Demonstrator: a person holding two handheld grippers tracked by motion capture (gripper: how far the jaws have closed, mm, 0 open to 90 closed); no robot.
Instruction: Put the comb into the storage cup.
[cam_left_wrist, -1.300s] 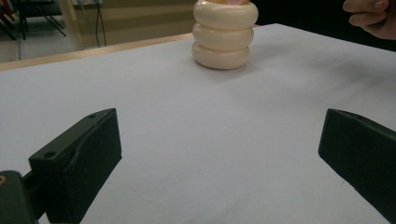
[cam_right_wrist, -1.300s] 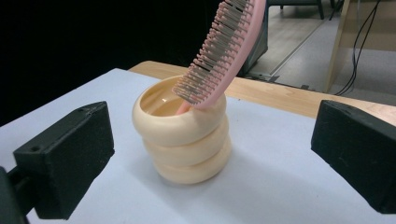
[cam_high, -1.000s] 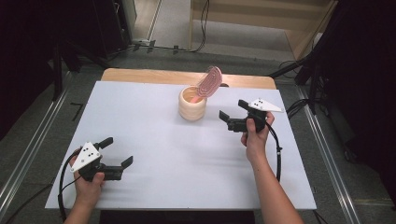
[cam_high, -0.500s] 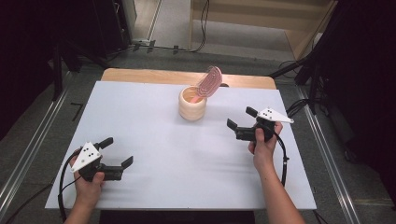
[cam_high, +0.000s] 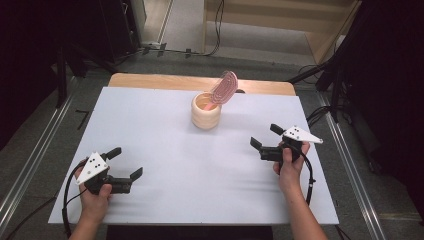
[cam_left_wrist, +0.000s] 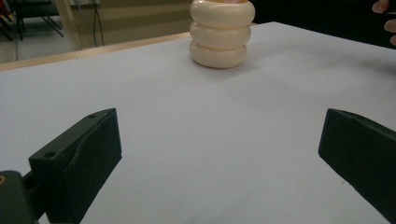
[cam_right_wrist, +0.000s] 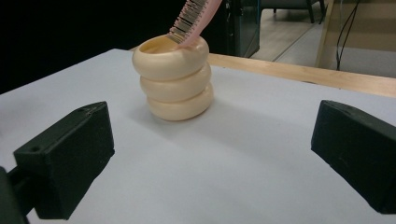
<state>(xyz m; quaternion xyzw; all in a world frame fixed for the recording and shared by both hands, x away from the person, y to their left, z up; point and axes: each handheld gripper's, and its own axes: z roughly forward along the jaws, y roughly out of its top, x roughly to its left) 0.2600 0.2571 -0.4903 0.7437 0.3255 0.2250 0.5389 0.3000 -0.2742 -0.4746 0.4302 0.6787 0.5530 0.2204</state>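
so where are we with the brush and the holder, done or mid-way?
Looks done: the pink brush stands in the cream ringed holder, leaning on its rim. Nothing is in hand: the right tongs are open and empty, apart from the holder, and the left tongs rest open near the table's front edge. No other loose item on the table, so probably nothing is left.

cream ringed cup (cam_high: 206, 111) | upright, mid-table | pink comb (cam_high: 223, 87) leaning inside
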